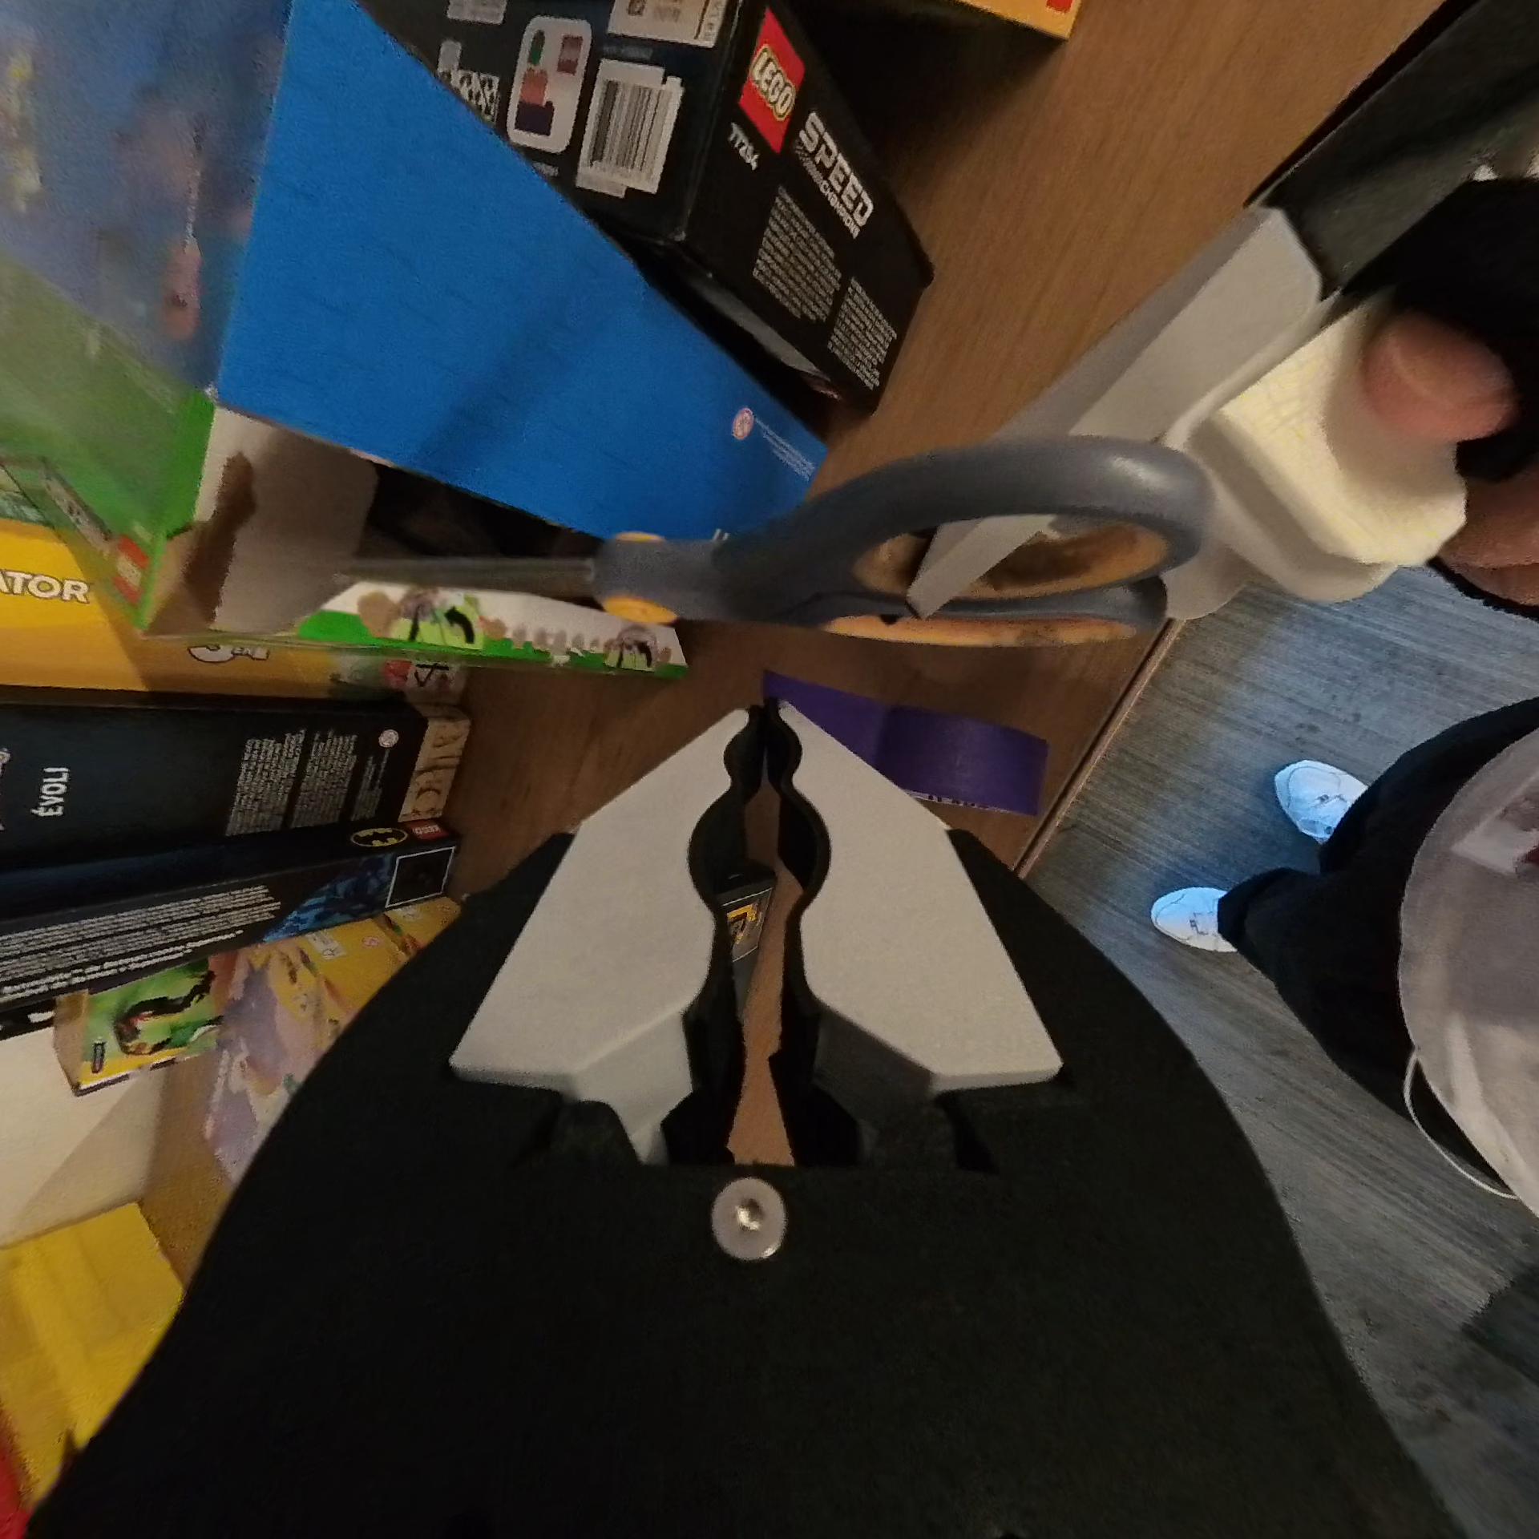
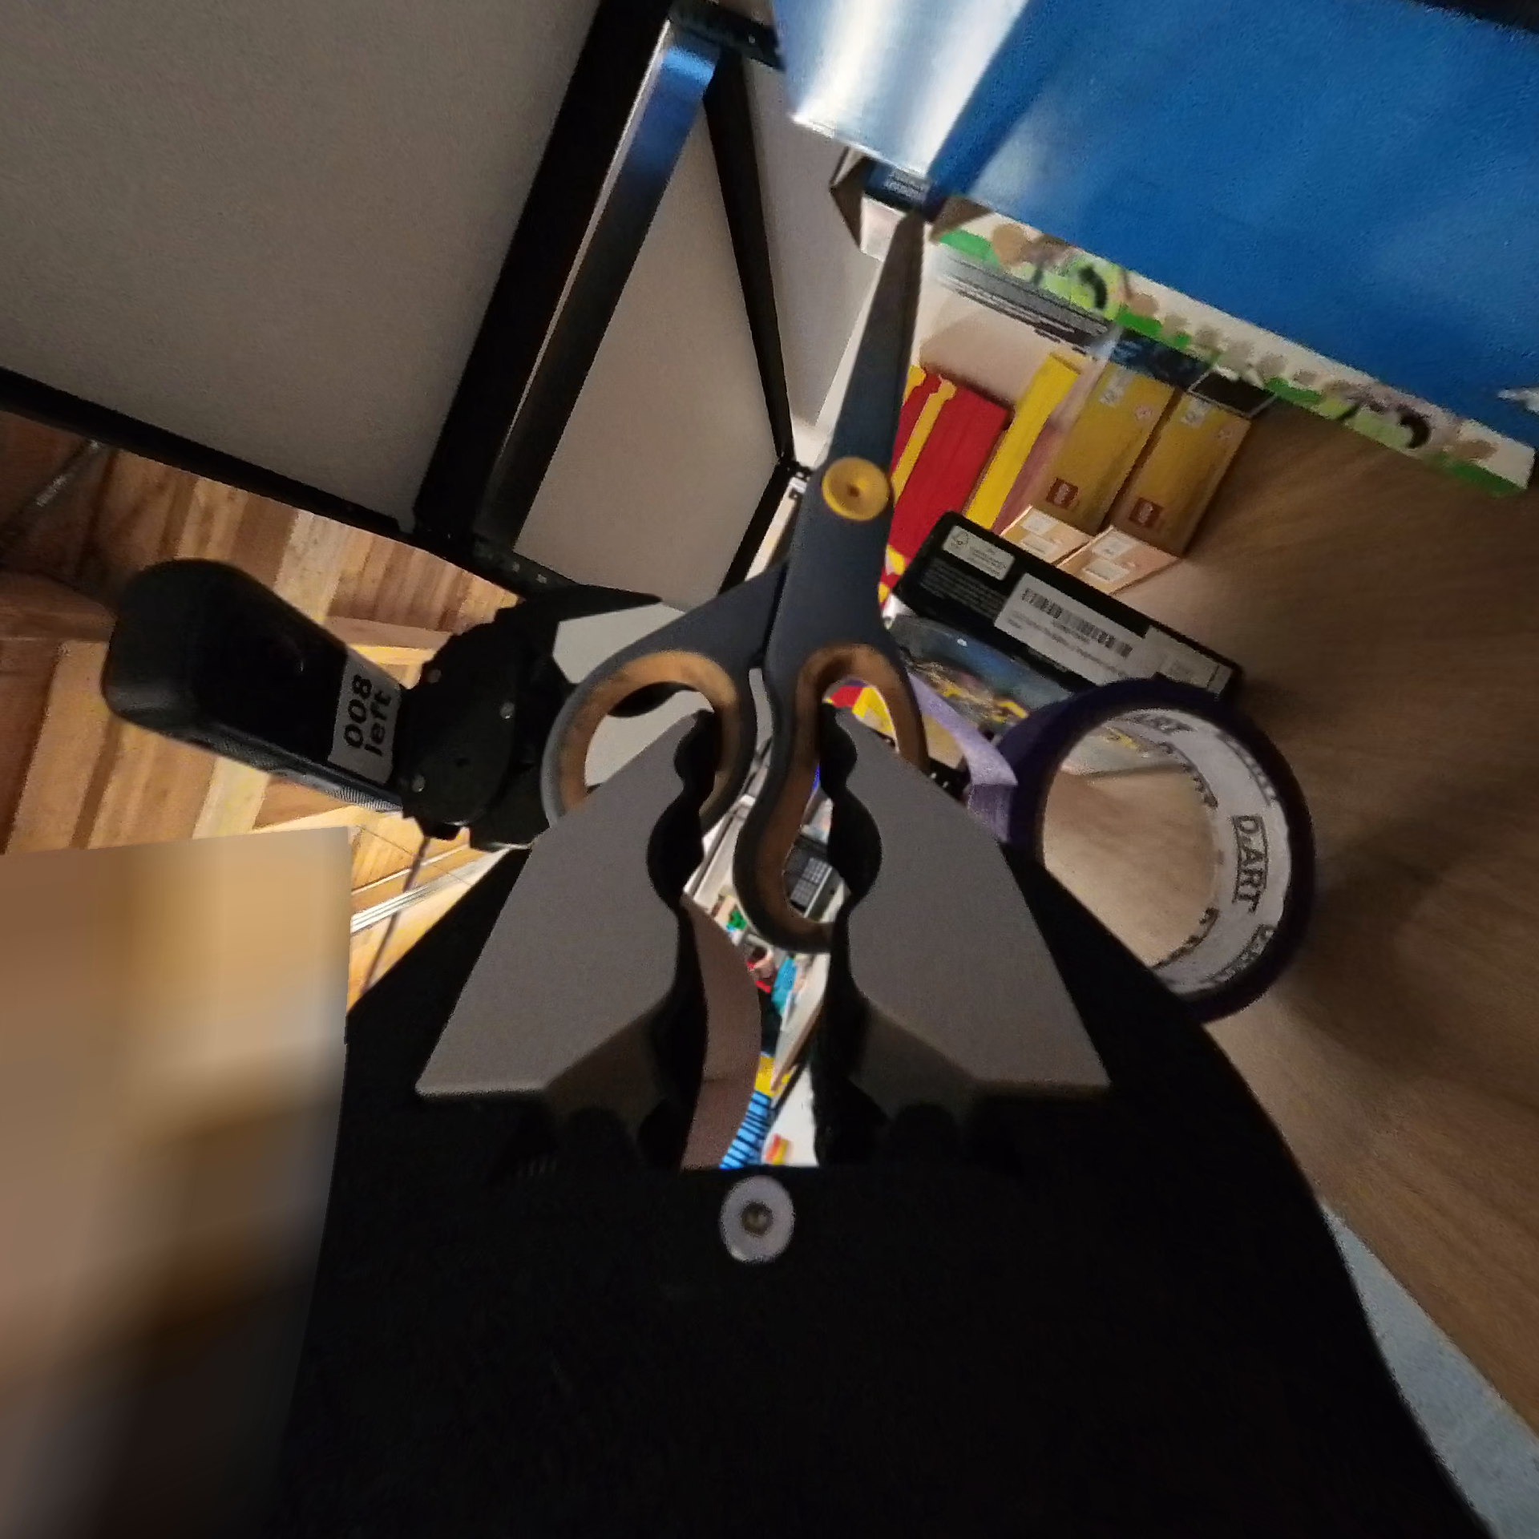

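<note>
Left tongs (image 1: 762,720): narrow, tips all but meeting, nothing seen between them. They sit just over the near edge of a roll of purple tape (image 1: 958,766), which lies on the wooden surface (image 1: 1041,208) close to its edge. Cannot tell whether the tips nip the tape's loose end

Right tongs (image 2: 774,733): holding the scissors (image 2: 841,566) by the handles. One finger (image 2: 616,874) is threaded through the larger grey-and-orange loop, and the smaller loop sits in the gap between the two fingers. The gap is moderate, not wide. A gloved hand (image 1: 1457,375) grips the white body of this tool at the right edge of the left wrist view

Scissors: blades together, held off the surface. The tip reaches the open end of a big blue box (image 1: 500,291), at its pale cardboard flap. Whether the tip touches the flap is unclear

The blue box stands tilted, with one green printed side. A black box (image 1: 708,125) lies beyond it. More boxes, black and yellow, are packed along the far side of the surface, and some yellow ones stand upright in a row (image 2: 1124,466)

Past the surface's edge is a grey floor (image 1: 1249,1166), with a person's white shoes (image 1: 1316,799) on it
</note>
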A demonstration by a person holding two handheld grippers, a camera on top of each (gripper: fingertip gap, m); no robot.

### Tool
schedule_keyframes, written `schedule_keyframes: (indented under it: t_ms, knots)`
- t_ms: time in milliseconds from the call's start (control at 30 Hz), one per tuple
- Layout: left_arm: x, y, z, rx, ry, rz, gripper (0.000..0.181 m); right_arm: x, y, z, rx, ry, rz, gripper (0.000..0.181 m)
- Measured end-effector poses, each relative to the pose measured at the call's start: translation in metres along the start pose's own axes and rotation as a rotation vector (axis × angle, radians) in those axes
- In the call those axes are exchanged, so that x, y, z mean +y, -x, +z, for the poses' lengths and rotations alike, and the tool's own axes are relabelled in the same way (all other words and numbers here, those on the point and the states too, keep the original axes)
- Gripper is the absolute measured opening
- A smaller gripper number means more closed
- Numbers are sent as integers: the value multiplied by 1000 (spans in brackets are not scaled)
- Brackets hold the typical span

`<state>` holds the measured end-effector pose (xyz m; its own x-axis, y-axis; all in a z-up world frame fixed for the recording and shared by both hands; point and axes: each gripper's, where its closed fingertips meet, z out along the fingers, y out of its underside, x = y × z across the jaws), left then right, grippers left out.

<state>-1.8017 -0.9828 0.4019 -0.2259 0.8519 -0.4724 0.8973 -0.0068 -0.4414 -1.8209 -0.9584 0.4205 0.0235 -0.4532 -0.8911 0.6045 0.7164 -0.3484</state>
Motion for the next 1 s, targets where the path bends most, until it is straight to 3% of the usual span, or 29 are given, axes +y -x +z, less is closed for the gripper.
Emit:
schedule_keyframes:
  t_ms: [267, 533, 833, 1000]
  knots:
    - [12, 0, 9, -1, 108, 51, 0, -11, 6, 13, 114, 19, -266, 22]
    - [2, -2, 15, -3, 136, 73, 0, -5, 2, 26, 172, 89, -440, 23]
    - [12, -7, 15, -23, 188, 137, 0, 6, -1, 24, 26, 205, -182, 23]
    - [11, -4, 13, -52, 183, 167, 0, 5, -2, 23, -26, 235, -134, 23]
